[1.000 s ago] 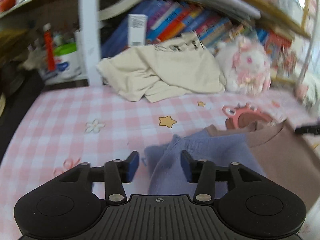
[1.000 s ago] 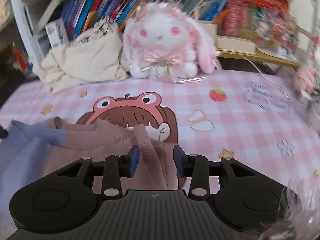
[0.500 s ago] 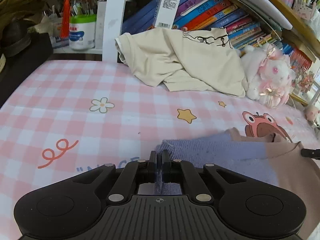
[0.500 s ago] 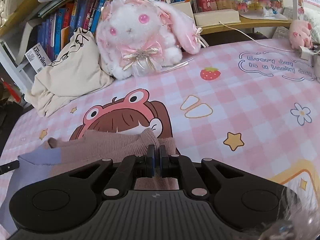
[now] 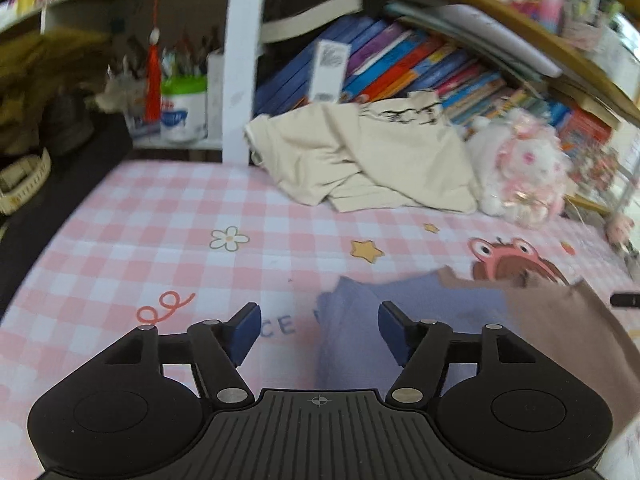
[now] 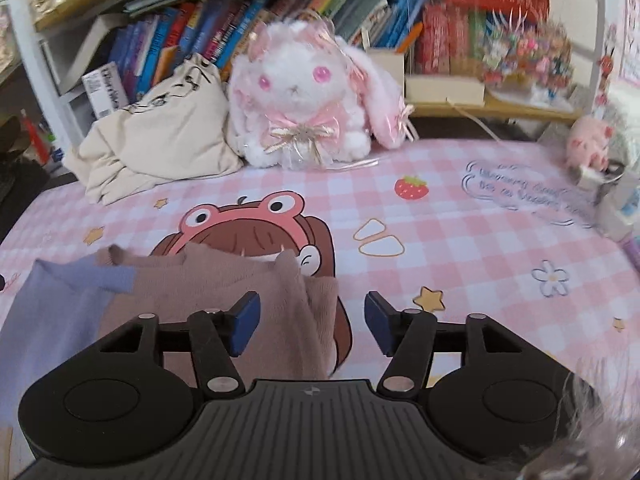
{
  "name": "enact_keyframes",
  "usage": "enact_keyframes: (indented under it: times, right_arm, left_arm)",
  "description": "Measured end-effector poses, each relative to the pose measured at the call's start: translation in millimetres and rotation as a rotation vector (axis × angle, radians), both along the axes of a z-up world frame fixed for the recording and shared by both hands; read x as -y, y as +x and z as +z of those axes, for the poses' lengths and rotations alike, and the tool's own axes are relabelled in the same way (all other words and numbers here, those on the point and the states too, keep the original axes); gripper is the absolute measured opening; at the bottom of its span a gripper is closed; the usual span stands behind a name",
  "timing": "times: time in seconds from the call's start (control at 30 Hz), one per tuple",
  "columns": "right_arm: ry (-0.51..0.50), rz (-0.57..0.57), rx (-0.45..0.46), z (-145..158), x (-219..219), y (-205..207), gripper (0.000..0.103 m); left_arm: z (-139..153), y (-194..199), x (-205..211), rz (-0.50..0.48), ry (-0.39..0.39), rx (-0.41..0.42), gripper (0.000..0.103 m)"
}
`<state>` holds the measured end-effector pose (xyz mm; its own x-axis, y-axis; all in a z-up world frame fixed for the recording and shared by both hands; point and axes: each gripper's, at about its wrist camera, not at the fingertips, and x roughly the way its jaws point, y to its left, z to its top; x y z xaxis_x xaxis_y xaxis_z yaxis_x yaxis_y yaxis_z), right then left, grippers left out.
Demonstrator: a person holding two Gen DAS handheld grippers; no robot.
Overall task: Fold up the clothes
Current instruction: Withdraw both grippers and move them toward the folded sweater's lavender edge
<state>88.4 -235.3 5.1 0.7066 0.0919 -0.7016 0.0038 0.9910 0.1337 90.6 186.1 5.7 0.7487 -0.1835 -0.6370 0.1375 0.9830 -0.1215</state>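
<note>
While cream clothes (image 6: 156, 148) touch plush rabbit (image 6: 304, 96), sweater (image 6: 224, 292) lies apart.

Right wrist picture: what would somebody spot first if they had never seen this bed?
Probably the fluffy white and pink bunny, sitting at the back of the bed against the row of books. Next, the big frog-hat girl cartoon printed on the pink checked sheet, partly covered by the purple and brown sweater lying in front of the open right tool.
</note>
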Motion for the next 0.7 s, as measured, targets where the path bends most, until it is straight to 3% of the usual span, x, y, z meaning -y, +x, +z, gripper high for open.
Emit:
enact_keyframes:
  times: [0.17,0.4,0.7]
  right_arm:
    - [-0.032,0.014,0.009,6,-20,-37,0.066]
    - [-0.051,0.022,-0.081,-7,-49,-82,0.075]
    - [-0.039,0.0,-0.122,-16,-64,-120,0.084]
  left_arm:
    - [5,-39,23,-0.047,0.089,0.013,0.083]
    - [-6,-84,58,-0.137,0.249,-0.031,0.089]
    - [-19,-114,63,-0.141,0.207,-0.097,0.092]
